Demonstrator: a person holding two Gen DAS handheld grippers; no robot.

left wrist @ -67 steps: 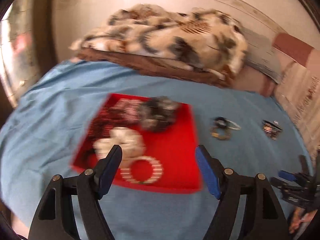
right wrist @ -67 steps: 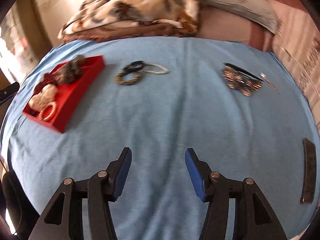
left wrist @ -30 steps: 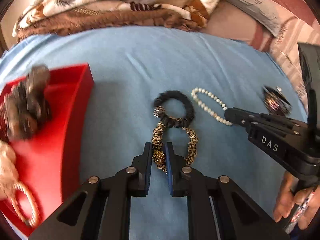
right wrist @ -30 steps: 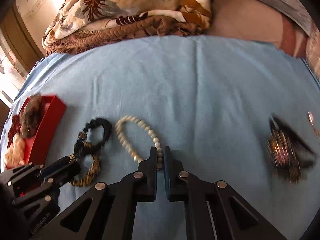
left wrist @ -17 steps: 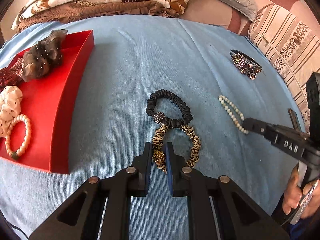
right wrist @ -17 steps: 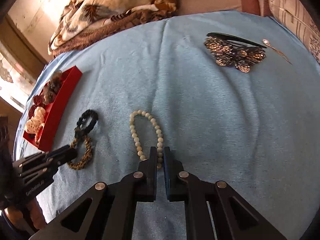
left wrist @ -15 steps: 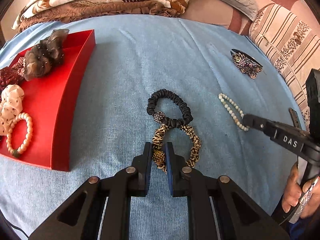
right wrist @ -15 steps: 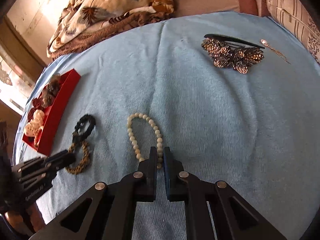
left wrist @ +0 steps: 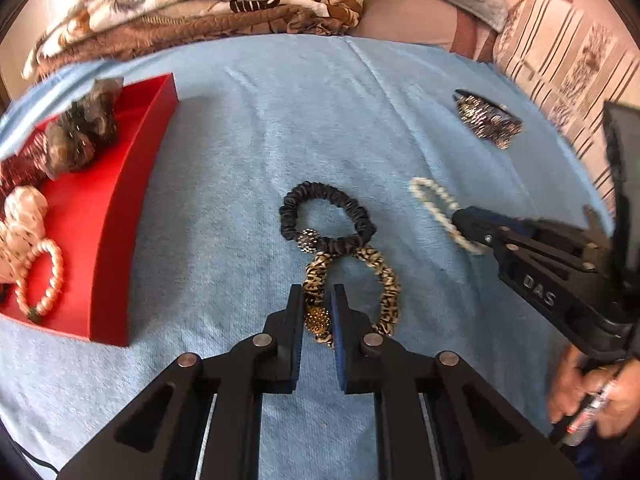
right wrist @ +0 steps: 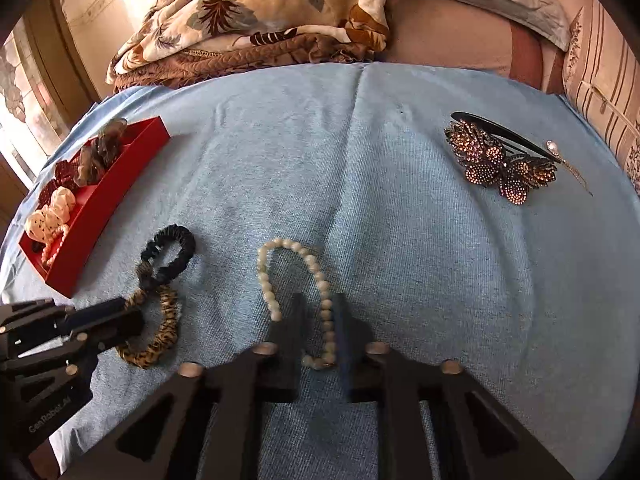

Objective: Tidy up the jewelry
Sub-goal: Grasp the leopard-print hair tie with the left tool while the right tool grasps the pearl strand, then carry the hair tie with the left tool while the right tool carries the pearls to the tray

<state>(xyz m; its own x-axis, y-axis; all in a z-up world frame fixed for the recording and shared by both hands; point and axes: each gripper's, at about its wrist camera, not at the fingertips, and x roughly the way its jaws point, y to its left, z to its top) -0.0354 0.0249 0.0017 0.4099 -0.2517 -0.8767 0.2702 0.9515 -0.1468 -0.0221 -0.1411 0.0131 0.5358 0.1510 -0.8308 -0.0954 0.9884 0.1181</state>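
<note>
My left gripper [left wrist: 317, 300] is shut on the leopard-print scrunchie [left wrist: 384, 276] at its gold bead, low over the blue cloth. A black scrunchie [left wrist: 328, 216] lies touching it just beyond. My right gripper [right wrist: 317, 308] is closed on the near end of the white pearl bracelet [right wrist: 264, 276], whose loop lies on the cloth. In the left wrist view the bracelet [left wrist: 432, 200] and right gripper [left wrist: 472, 224] are at the right. The red tray [left wrist: 116, 216] at left holds scrunchies and a pink pearl bracelet [left wrist: 40, 280].
A jewelled butterfly hair clip [right wrist: 500, 164] and a thin drop earring [right wrist: 568, 164] lie at the far right of the blue cloth [right wrist: 400, 220]. A floral quilt [right wrist: 260, 12] and pillows are piled at the back.
Both grippers came down from open and closed on their items. In the last half second both hold their grip with only small shifts of view.
</note>
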